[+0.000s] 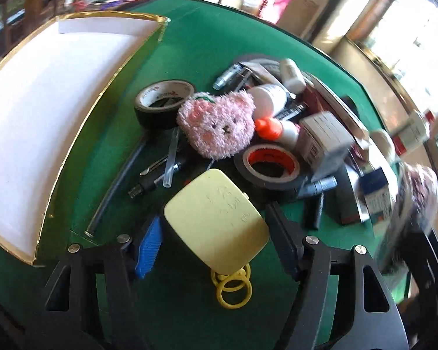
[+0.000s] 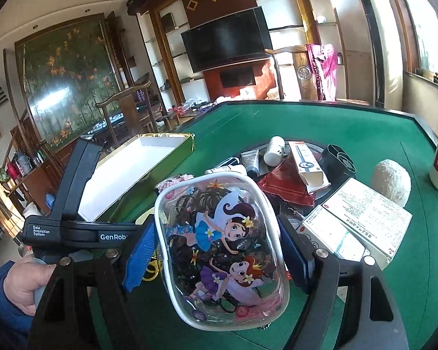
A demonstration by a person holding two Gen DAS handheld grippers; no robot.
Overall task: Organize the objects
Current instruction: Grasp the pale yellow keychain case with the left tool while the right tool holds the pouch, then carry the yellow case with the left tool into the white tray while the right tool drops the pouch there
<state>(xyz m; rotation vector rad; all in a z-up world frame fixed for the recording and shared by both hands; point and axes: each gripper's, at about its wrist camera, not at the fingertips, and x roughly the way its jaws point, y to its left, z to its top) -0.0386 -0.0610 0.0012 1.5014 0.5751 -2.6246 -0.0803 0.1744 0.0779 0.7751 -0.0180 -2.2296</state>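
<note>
Left gripper [image 1: 216,227] is over the near edge of the green table [image 1: 189,43], pointing steeply down. A pale yellow case [image 1: 216,221] sits between its fingers. The blue pad [image 1: 149,248] on one side and the black finger on the other stand close to the case edges; I can't tell if they press it, so a firm grip isn't confirmed. Yellow rings [image 1: 233,287] lie on the felt just under the case.

Right gripper [image 2: 219,250] is raised off the table and clamps a clear zip pouch [image 2: 222,248] with cartoon fairies printed on it, blue pads against both sides. The pouch is full of dark hair ties. A hand [image 2: 23,285] in a blue sleeve holds the left gripper's handle, seen at the left of the right wrist view.

The open white box [image 1: 38,122] with gold trim sits on the left side of the table, nothing in it that I can see.

The pile is mid-table: a pink plush bear [image 1: 219,125], a black tape roll [image 1: 163,102] touching its left, a second tape roll [image 1: 270,164] with a red core in front of it, an orange-capped bottle [image 1: 270,127], a white bottle [image 1: 270,99], a small grey carton [image 1: 324,140], pens and a clear tube [image 1: 172,160] lying loose beside the bear. Medicine boxes [image 2: 365,215] and a white fluffy ball [image 2: 391,180] lie to the right.
</note>
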